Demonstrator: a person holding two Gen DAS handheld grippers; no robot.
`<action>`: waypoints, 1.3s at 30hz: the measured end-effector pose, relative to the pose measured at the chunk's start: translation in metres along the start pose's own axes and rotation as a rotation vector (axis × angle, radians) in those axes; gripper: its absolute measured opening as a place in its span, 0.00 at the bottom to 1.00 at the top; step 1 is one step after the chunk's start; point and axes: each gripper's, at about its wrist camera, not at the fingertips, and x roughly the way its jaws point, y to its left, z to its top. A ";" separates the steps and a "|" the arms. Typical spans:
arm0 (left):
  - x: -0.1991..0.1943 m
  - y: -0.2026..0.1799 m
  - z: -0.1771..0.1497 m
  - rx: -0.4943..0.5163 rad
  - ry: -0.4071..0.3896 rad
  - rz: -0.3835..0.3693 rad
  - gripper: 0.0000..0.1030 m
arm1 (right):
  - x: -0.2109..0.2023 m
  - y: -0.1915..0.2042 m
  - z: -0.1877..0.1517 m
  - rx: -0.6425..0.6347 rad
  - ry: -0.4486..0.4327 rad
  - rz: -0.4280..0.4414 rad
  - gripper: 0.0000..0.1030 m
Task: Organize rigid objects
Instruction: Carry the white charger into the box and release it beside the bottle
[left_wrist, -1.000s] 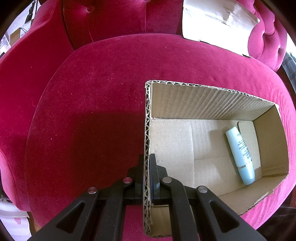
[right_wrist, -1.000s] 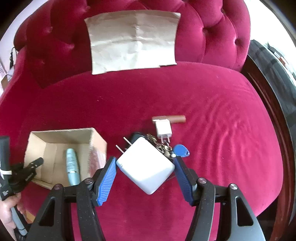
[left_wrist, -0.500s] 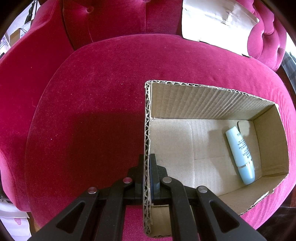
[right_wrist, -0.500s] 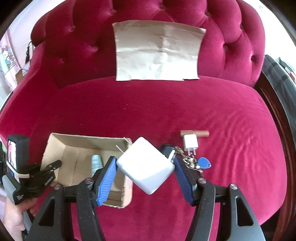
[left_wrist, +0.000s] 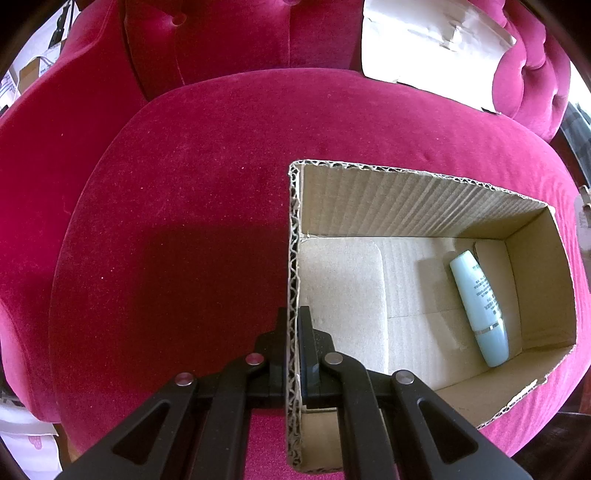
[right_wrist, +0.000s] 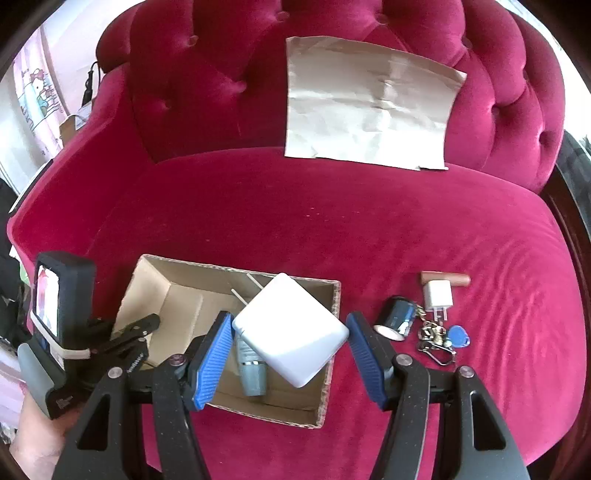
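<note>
Left hand-held gripper (left_wrist: 294, 332): jaws pressed together on the near side wall of the cardboard box (left_wrist: 424, 192), one finger outside the wall, one inside, pinching the corrugated edge. The box sits open-topped on the seat of a crimson velvet sofa (left_wrist: 177, 221). Inside it, a pale blue tube (left_wrist: 479, 312) lies on the box floor against the far end wall, cap end toward the camera. Right hand-held gripper (right_wrist: 290, 345): blue pads (right_wrist: 214, 354) clamp a white square power adapter (right_wrist: 291, 328) by two opposite corners, so it sits diamond-wise between them; its two metal prongs point up and to the left. In the right wrist view the adapter hangs over the right half of the box (right_wrist: 177, 291), above the pale blue tube (right_wrist: 251, 373); whether it is inside the rim or above it cannot be told. On the seat to the right of the box, well apart from it: a small dark cylinder with a silvery end (right_wrist: 396, 320), a small white plug charger (right_wrist: 438, 297), a brown stick-shaped item (right_wrist: 456, 278) just behind the charger, and a bunch of keys with a blue fob (right_wrist: 458, 335). A creased sheet of brown paper (right_wrist: 369, 103) leans against the tufted backrest. The person's hand (right_wrist: 40, 443) holding the left tool shows at lower left.
</note>
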 end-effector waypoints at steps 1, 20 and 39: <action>0.000 0.000 0.000 0.000 0.000 -0.001 0.03 | 0.001 0.003 0.000 -0.005 0.001 0.005 0.65; -0.001 -0.002 -0.001 -0.002 0.000 -0.002 0.04 | 0.046 0.046 -0.005 -0.021 0.090 0.112 0.65; -0.001 -0.001 -0.001 -0.002 0.000 -0.006 0.04 | 0.063 0.055 -0.001 -0.009 0.092 0.109 0.72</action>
